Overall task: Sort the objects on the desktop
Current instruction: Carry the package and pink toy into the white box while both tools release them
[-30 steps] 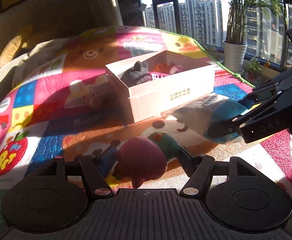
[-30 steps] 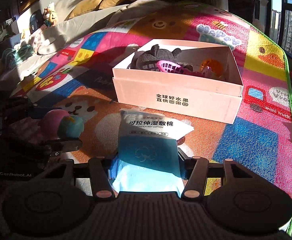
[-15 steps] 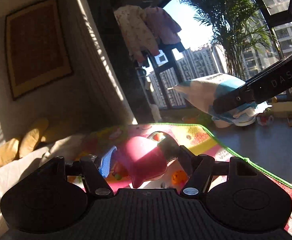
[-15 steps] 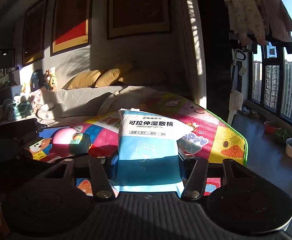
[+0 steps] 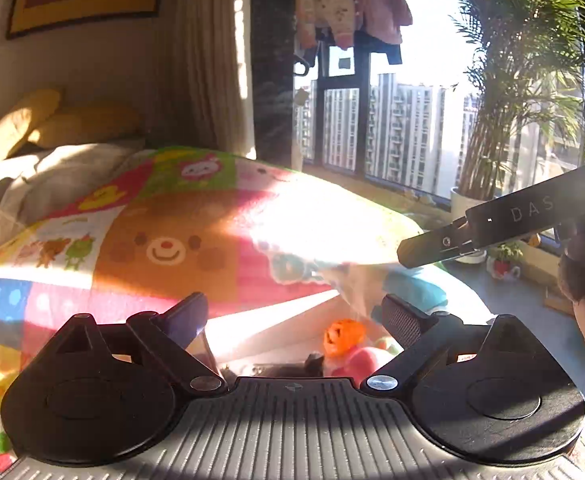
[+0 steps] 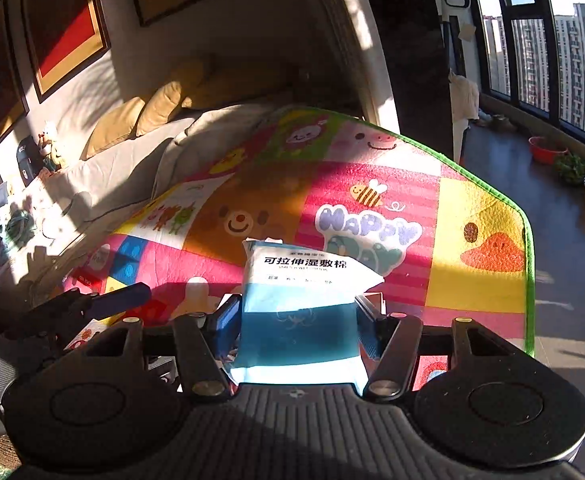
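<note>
The colourful play mat (image 6: 392,200) runs to a green-trimmed edge on the window side, and beyond that edge lies bare dark floor with plant pots along the glazing; on the other side the mat meets a grey blanket and yellow cushions. The mat bears the word "HAPPY" beside a bee and a duck. The left gripper (image 5: 294,320) stands with its jaws wide, having just been opening, and nothing is between them; below them the white box (image 5: 276,332) holds a small orange pumpkin toy (image 5: 342,336), a pink plush toy (image 5: 362,362) and a dark furry toy barely visible at the lower rim. The right gripper (image 6: 296,316) has also just been opening its jaws, yet the blue-and-white wet cotton pack (image 6: 298,312) sits between its fingers, raised above the mat; whether the pads press on it I cannot tell. The pack reads "可拉伸湿敷棉" with small English print beneath. The right gripper's black arm shows "DAS" in the left view.
</note>
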`<state>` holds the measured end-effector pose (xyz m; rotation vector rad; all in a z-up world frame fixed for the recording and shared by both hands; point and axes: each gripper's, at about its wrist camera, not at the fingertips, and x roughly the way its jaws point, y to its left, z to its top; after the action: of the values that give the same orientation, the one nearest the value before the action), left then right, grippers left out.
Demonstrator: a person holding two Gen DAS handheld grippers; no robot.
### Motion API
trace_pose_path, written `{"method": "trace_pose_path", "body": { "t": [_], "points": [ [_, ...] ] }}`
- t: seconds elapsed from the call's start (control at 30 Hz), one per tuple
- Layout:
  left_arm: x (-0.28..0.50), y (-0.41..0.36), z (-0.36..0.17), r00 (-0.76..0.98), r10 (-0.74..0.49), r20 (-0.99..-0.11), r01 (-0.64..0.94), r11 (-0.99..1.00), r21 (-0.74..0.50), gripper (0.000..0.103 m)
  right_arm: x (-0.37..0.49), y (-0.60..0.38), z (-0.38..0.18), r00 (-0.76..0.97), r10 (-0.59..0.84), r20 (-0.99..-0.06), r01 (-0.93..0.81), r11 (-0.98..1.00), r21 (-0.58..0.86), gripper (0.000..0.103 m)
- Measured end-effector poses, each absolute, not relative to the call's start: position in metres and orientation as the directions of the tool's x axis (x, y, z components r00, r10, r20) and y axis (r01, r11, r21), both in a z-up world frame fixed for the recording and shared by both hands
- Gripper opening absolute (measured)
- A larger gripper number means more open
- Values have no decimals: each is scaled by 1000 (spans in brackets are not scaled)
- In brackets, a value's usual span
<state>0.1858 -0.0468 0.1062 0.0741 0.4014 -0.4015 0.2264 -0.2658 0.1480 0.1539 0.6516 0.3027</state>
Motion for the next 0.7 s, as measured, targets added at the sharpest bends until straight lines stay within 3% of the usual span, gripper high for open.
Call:
{"method": "trace_pose_path", "body": {
  "t": [0.13,0.2,0.3,0.57,0.7],
  "points": [
    [163,-8,66,844,-290,-451,318,948,-14,101,237,-256,130,757,295,-582,-225,955,192,66],
    [153,7,51,834,-264,-484,290,957,-22,101,243,-250,122,752,282,-595,-231,959,162,46],
    [141,20,32,820,-253,-513,273,961,-38,103,258,-238,110,725,276,-631,-226,961,161,32],
    [113,34,20,797,-320,-512,299,946,-126,103,298,-202,121,828,156,-538,-169,985,27,32],
    [105,33,23,800,-342,-493,314,939,-141,103,331,-191,106,788,104,-607,-128,992,4,29]
  ]
}}
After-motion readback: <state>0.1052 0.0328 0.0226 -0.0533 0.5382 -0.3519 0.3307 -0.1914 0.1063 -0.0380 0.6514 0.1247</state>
